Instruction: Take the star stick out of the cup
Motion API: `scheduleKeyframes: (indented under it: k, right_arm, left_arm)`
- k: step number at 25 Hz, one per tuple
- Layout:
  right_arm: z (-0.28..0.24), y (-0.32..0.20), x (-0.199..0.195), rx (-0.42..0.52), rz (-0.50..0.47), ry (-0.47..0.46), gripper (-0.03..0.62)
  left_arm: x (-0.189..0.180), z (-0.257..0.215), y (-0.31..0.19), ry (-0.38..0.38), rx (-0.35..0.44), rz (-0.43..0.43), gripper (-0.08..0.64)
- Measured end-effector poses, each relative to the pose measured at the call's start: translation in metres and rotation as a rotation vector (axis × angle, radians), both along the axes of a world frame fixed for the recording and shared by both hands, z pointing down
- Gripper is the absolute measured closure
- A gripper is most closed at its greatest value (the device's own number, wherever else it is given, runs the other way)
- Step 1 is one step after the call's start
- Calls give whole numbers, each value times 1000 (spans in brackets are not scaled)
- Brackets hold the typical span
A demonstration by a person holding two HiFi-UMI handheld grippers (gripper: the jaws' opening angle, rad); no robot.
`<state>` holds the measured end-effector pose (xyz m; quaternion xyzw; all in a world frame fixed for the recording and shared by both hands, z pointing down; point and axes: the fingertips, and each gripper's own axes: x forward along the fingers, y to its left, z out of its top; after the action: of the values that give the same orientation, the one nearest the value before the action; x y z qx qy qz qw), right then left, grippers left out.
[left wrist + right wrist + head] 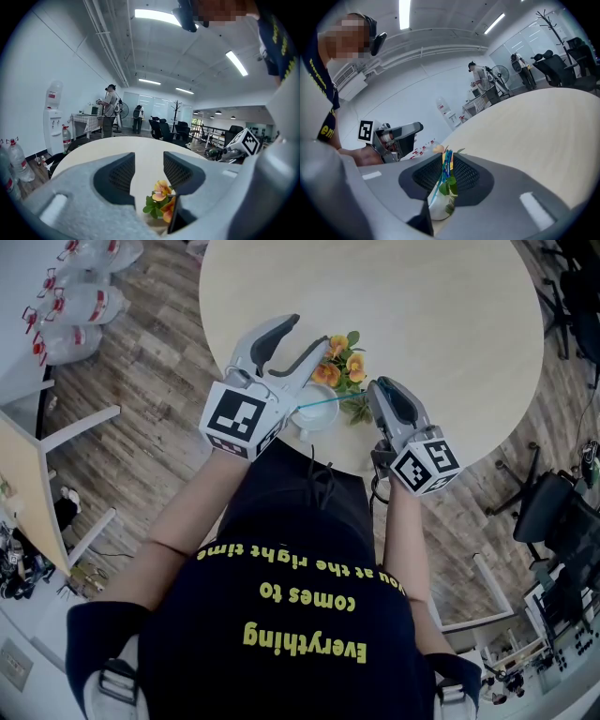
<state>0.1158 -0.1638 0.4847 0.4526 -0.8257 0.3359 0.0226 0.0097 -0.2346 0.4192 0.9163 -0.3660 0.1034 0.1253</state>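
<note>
A white cup (314, 418) stands near the front edge of the round table (431, 315), with orange flowers (339, 367) just behind it. A thin blue star stick (328, 401) leans out of the cup to the right. In the right gripper view the stick (445, 169) runs up between the narrow jaws above the cup (437, 208). My right gripper (446, 161), at the cup's right in the head view (373, 390), is shut on the stick. My left gripper (309, 331) hovers over the cup's left side, open (149, 164) with nothing between its jaws; the flowers (161, 197) show below them.
Water bottles (80, 306) lie on the wooden floor at the upper left. A light desk (23, 484) stands at the left and a black office chair (548, 507) at the right. Two people (111, 101) stand far across the room.
</note>
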Motion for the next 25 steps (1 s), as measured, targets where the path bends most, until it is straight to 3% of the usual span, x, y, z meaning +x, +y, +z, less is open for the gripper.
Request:
scheduleKeyframes:
  k: [5, 9, 16, 25]
  right_arm:
    - [-2, 1, -1, 10, -6, 7, 525]
    - [-3, 0, -1, 13, -11, 7, 534]
    - [-13, 1, -3, 29, -23, 11, 541]
    - [-52, 3, -18, 89, -124, 38, 563]
  left_arm:
    - [-2, -3, 1, 9, 5, -16, 517]
    - [-4, -5, 0, 0, 20, -21, 557]
    - [-5, -7, -1, -11, 18, -26, 557]
    - [-5, -18, -1, -4, 44, -23, 558]
